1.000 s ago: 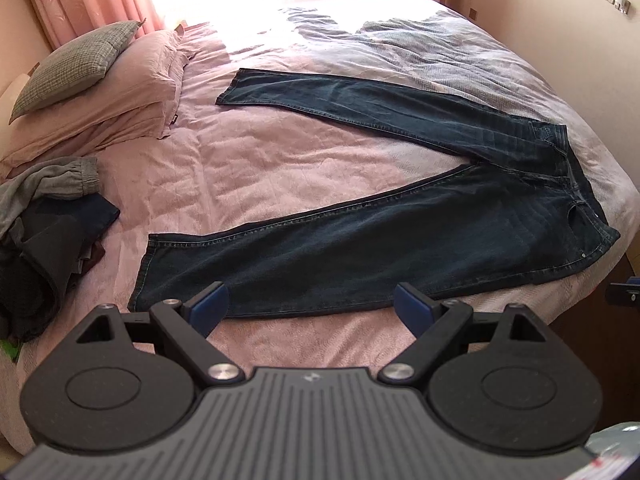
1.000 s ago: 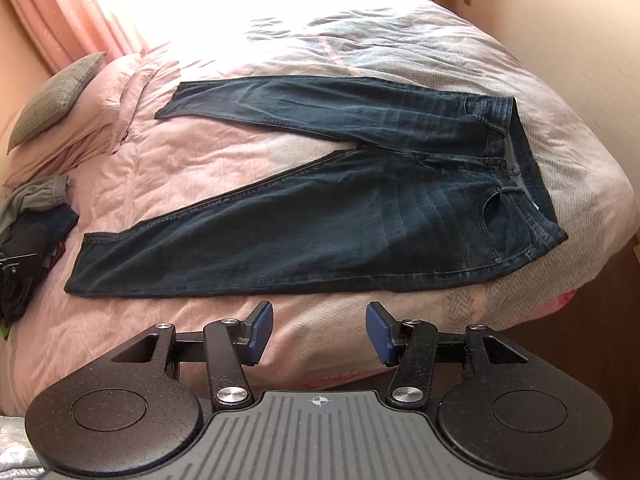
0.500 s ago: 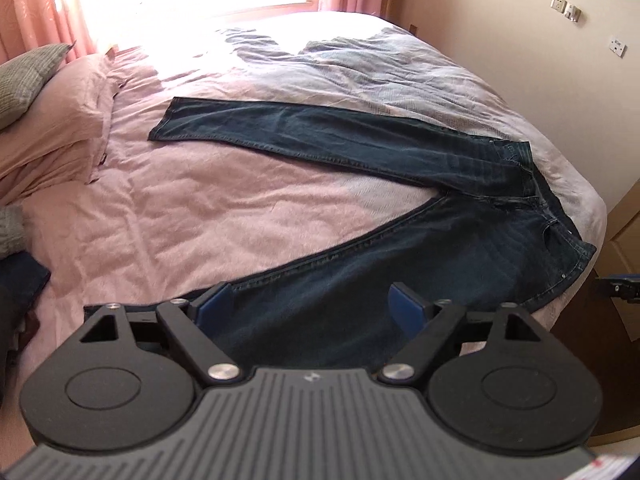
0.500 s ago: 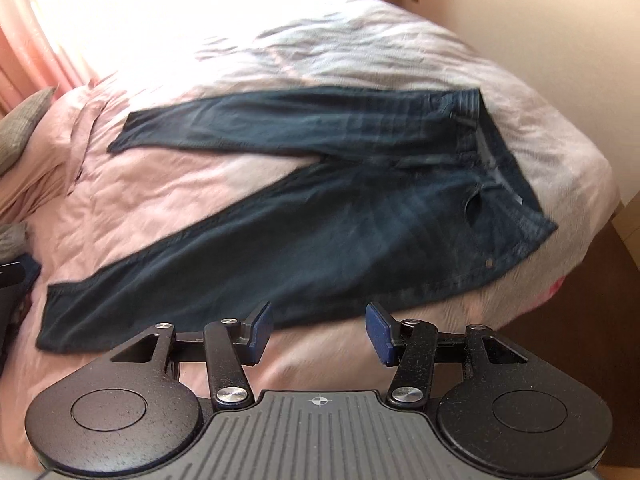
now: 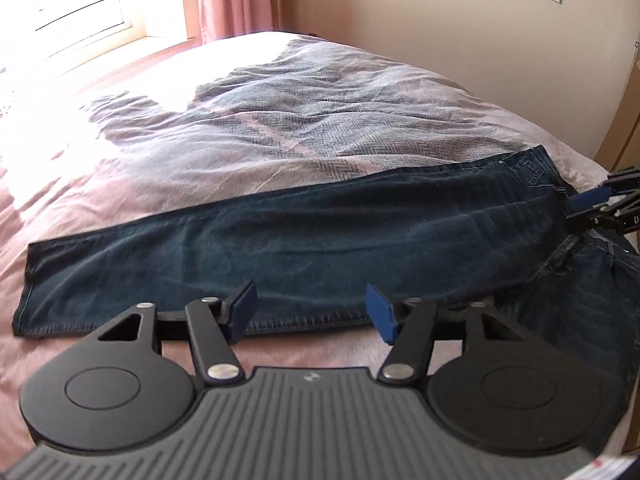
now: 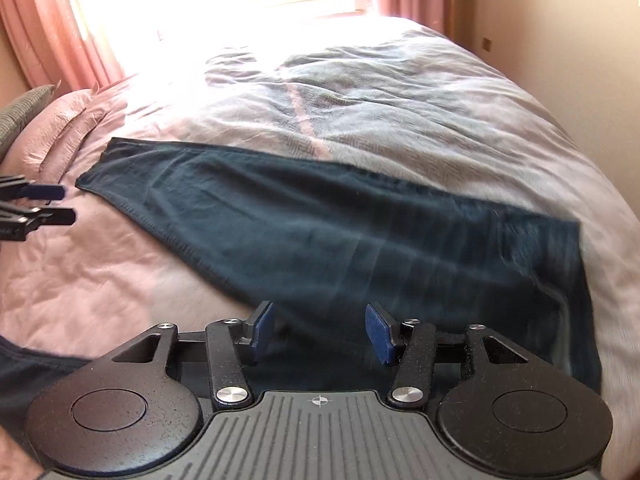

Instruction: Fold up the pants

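We see the pants (image 5: 320,236) as dark, matt denim with stitched hems, the bed (image 5: 280,120) covered in soft, wrinkled pink cloth with a grey herringbone weave, and each claw (image 5: 308,314) (image 6: 318,334) in grainy matt black plastic with blue pads and shiny metal rivets.

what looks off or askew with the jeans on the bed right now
The jeans lie splayed, not aligned: the far leg angles away from the near one, leaving a wedge of pink bedspread between them. No damage shows. Neither gripper holds anything.
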`<state>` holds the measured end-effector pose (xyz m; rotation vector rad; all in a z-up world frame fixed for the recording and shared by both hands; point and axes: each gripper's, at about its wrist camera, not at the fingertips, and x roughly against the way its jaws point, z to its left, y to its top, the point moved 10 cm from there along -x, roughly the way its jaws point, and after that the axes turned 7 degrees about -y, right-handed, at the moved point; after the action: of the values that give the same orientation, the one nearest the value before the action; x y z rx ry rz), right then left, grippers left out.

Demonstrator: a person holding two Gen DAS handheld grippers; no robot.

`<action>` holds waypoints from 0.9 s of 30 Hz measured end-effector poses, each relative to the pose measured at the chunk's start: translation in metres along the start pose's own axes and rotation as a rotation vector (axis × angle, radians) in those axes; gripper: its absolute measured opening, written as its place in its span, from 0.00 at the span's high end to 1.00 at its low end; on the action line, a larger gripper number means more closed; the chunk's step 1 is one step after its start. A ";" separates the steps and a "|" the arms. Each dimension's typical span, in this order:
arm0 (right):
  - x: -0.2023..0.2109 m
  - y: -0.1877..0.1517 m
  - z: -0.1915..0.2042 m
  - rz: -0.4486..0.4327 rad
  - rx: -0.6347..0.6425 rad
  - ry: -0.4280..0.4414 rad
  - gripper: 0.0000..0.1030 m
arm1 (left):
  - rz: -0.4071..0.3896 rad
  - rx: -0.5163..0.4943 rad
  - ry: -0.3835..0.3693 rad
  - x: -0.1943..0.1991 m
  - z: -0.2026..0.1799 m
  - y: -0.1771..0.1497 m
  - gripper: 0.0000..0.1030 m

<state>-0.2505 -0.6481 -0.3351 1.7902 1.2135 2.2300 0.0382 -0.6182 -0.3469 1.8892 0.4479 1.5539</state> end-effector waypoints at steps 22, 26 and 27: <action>-0.260 0.124 -0.041 0.067 0.366 0.235 0.53 | 0.227 -0.451 -0.100 -0.241 0.143 0.037 0.53; -0.259 0.116 -0.035 0.093 0.392 0.277 0.98 | 0.247 -0.530 -0.155 -0.243 0.131 0.026 0.86; -0.257 0.113 -0.032 0.101 0.400 0.280 1.00 | 0.258 -0.555 -0.163 -0.242 0.125 0.023 0.95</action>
<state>-0.1436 -0.8659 -0.4795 1.7256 1.7698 2.5032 0.0969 -0.8188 -0.5226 1.6506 -0.2892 1.4694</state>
